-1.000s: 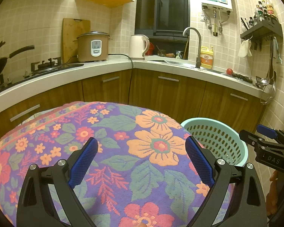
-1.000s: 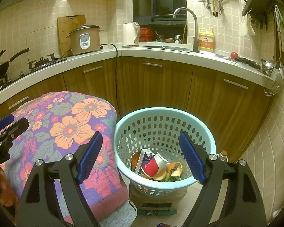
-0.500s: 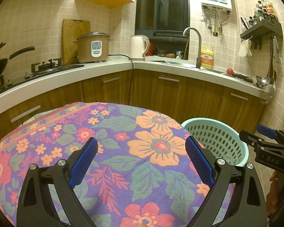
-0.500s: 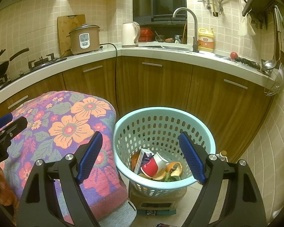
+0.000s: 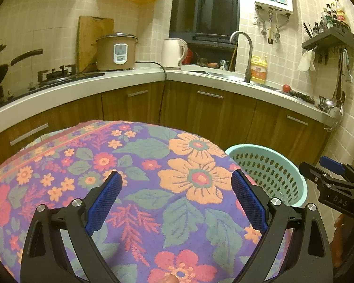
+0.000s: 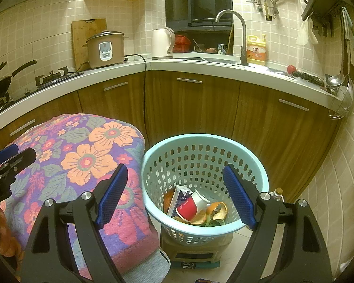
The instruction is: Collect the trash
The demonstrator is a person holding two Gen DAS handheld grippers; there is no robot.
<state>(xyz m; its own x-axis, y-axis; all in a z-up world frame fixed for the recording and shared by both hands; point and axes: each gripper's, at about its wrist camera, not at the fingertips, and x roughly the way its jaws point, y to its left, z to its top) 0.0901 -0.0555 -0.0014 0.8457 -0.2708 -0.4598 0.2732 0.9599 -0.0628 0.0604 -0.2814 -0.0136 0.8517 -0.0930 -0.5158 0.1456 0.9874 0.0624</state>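
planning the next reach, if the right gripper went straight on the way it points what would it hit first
Probably the trash inside the light blue basket: the open right gripper frames the red and white cup and orange peel. Depth is unclear; nothing shows in between.

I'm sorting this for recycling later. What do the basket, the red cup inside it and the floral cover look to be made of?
Basket: looks like moulded plastic, pale turquoise with a slight sheen; regular punched holes and a smooth rolled rim.
Red cup: probably coated paper; thin wall, white inside, crushed out of round.
Floral cover: woven terry-like cloth, matte; looped, fuzzy texture shows in the flowers.
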